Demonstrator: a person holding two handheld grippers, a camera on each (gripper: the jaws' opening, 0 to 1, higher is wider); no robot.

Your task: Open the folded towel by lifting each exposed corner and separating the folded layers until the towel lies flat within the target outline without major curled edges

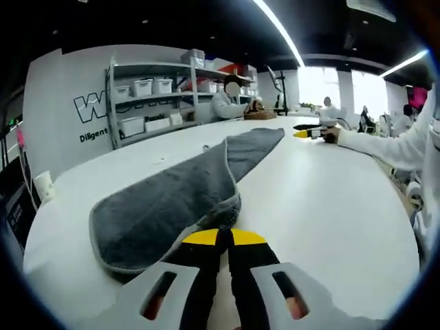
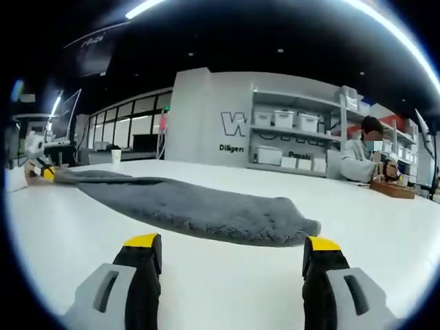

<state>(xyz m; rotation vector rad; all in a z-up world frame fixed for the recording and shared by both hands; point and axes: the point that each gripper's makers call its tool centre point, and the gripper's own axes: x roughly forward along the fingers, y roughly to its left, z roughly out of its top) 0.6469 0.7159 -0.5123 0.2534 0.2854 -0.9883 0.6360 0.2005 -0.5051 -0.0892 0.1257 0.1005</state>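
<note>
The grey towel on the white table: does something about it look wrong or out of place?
The grey towel is not flat: it is still doubled over lengthwise into a long strip, with a rounded lump at the end facing the right gripper. The left gripper is shut on its near edge. No target outline is visible on the table.

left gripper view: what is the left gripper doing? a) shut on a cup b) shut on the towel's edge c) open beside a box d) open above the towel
b: the left gripper has its yellow-tipped jaws pressed together on the near hem of the grey towel, which lies on the white table.
</note>
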